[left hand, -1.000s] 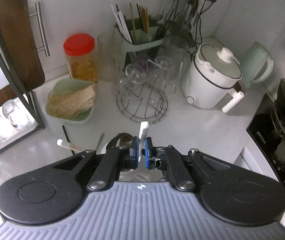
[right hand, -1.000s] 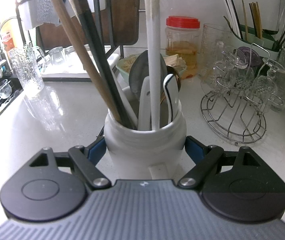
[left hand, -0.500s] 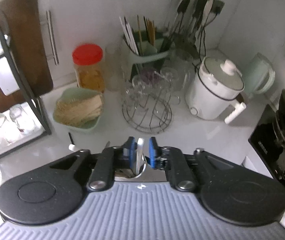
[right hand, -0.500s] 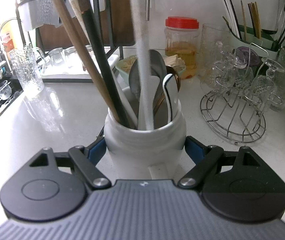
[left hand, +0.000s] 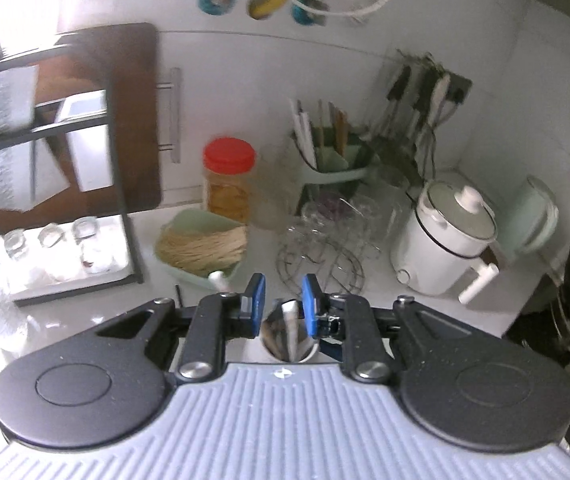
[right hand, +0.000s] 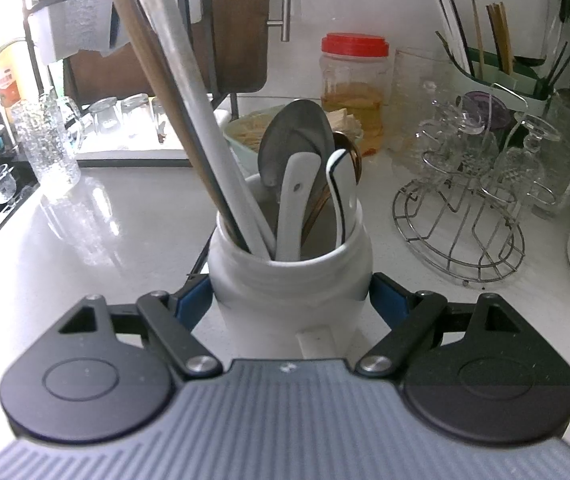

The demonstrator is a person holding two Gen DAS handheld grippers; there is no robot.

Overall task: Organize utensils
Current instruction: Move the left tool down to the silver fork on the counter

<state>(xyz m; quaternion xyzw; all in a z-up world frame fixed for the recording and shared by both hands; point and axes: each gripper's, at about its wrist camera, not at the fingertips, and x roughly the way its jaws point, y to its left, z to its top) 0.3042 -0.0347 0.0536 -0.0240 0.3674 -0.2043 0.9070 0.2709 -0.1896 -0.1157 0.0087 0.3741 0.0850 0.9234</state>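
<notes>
While the white jar (right hand: 289, 280) stands on the counter (right hand: 97, 240) clamped between the right tongs (right hand: 291, 300), its load of utensils leans unevenly: a wooden handle (right hand: 153, 80) and a long white handle (right hand: 201, 128) tip far to the left, with a steel spoon (right hand: 297, 140) and white ceramic spoons (right hand: 297, 204) bunched at the middle. I judge the main risk to be that lean: if the right grip slackens or twists, the tall handles could lever the jar over onto the counter, towards the wire glass rack (right hand: 461, 224) just beside it. A second risk is the left tongs (left hand: 283, 300) clipping a handle end, since a white utensil tip (left hand: 289, 312) sits right below them.

The left tongs hang above the jar mouth, angled downward, their blue pads parted with nothing pressed between them; they have let go. The view is smeared by motion. The right tongs point down at a similar slant from the near side, blue pads pressed against both flanks of the jar low on its body.
</notes>
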